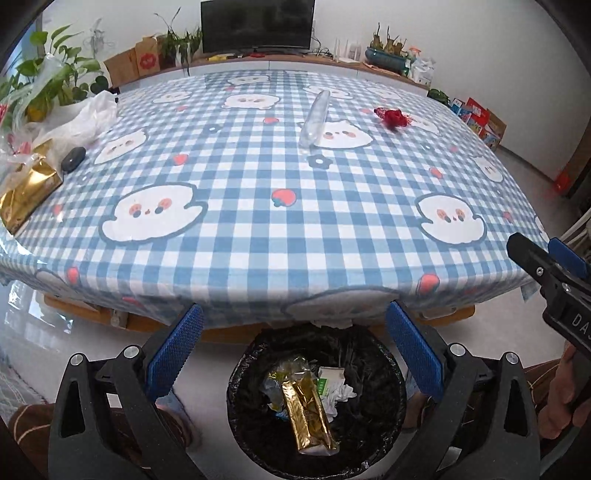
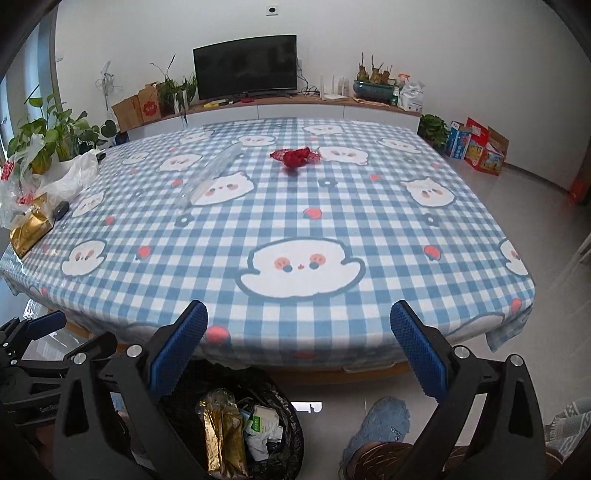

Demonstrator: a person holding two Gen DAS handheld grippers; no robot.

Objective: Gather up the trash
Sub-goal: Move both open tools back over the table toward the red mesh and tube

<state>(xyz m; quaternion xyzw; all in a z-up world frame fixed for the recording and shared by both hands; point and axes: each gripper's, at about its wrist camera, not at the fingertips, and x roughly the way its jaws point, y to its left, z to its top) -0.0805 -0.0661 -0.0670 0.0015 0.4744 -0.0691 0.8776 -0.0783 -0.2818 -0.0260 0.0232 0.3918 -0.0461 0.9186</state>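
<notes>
Both jaws gape wide, holding nothing. Left gripper [image 1: 291, 354] hangs over the bin [image 1: 388, 369]; a gold packet [image 1: 308, 417] lies inside. Right gripper [image 2: 299, 350] hangs beside it. Red wrapper [image 2: 295, 157] at twelve o'clock and clear tube [image 2: 212, 173] at eleven wait on the table [image 2: 369, 229].

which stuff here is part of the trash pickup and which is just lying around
Part of the job:
- clear plastic bottle lying on the table
- red crumpled wrapper
- black-lined bin on the floor, with a gold packet inside

Just lying about:
- monitor
- potted plants
- black mouse
- toy boxes on the floor
</notes>
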